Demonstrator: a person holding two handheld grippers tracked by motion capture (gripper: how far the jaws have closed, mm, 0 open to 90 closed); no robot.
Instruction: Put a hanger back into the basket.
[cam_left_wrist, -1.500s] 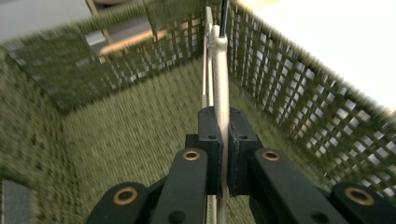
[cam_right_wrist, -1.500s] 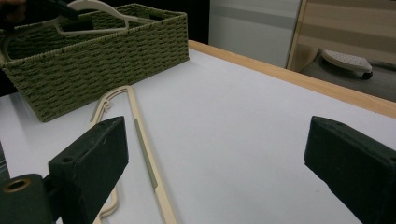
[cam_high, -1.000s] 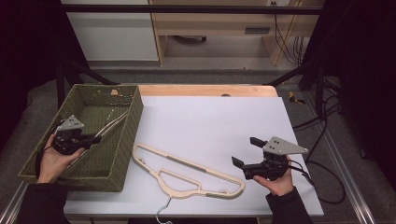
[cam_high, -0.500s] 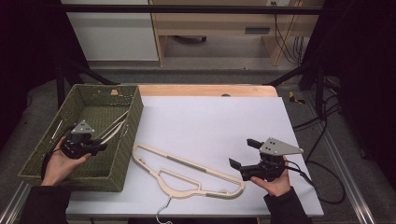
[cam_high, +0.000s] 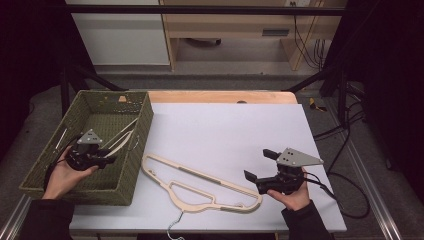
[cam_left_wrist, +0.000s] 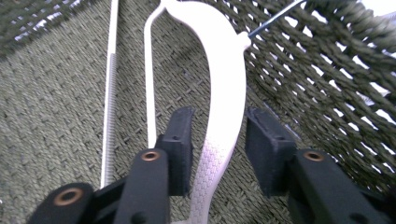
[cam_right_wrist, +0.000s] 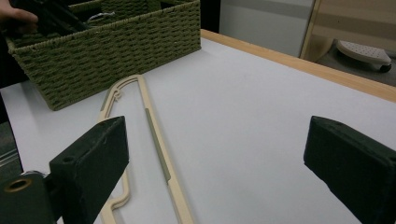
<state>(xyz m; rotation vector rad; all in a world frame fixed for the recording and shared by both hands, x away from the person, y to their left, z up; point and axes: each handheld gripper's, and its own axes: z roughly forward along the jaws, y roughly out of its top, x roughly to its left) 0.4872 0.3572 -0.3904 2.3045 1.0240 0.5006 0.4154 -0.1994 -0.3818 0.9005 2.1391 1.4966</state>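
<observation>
The left gripper's (cam_left_wrist: 219, 140) jaws have just been opening; the white hanger (cam_left_wrist: 224, 93) lies between its fingers (cam_left_wrist: 180, 140), inside the basket (cam_left_wrist: 56, 107).

left gripper (cam_high: 107, 159): jaws just opening | right gripper (cam_high: 260, 169): jaws wide apart

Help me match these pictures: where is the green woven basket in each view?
High view: basket at the left.
Left gripper view: its woven floor and wall, around the white hanger.
Right gripper view: upper left.
Shared landmark: beige hanger beside it, high and right gripper views.
</observation>
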